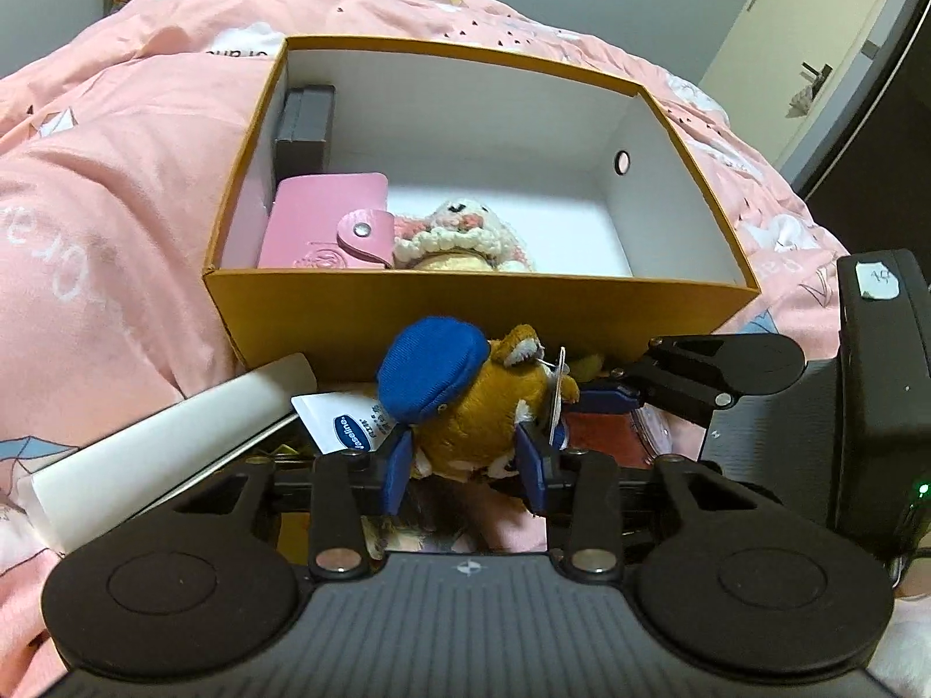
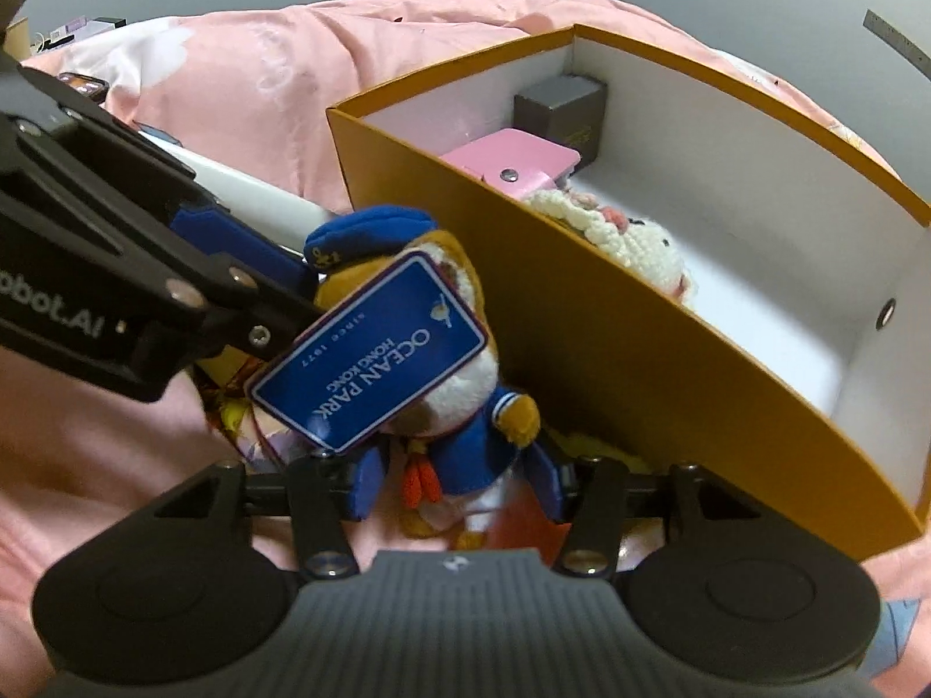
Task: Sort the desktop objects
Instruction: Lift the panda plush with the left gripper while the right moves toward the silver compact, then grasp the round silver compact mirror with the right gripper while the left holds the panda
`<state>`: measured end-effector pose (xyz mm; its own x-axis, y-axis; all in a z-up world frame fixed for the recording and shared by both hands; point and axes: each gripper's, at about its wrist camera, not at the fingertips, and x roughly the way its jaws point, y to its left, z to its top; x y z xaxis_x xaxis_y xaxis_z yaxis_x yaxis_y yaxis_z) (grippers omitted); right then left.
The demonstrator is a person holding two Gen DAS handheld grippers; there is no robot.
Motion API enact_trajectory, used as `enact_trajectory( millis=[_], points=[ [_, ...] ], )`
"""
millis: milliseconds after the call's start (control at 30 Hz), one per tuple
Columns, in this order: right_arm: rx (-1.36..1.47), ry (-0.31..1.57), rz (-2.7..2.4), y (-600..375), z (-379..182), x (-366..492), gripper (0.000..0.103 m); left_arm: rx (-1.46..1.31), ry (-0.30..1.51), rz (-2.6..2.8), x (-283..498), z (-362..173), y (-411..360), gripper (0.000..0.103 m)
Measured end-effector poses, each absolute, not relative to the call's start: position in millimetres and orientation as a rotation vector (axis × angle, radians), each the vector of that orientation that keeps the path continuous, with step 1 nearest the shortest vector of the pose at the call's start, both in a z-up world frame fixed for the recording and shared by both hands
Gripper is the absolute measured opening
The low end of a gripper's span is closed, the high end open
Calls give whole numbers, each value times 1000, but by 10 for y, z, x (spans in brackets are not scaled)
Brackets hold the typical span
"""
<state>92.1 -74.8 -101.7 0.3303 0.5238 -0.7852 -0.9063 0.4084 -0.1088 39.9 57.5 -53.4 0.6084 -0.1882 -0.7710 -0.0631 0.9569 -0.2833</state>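
- The left gripper is clenched on the plush toy, its blue fingers pressing the body just outside the near wall of the orange box.
- The right gripper brackets the toy's legs; whether its pads press cannot be told.
- Risk: the two grippers crowd each other, and the hanging tag could snag on the box's rim.
- The soft body may slip.
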Motion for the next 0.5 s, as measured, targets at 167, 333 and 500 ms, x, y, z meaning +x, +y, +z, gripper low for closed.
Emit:
enact_trajectory(
  millis=[167,333,500],
  points=[
    [-578,756,1006,-738,-997,924,43,-294,901,-52,370,-505,590,43],
    [-293,951,1018,-882,-942,1139,39,-255,864,-26,279,-408,575,50],
    [-48,1112,1013,-1023,-993,1242,39,-317,890,-62,257,-402,645,55]
  ],
)
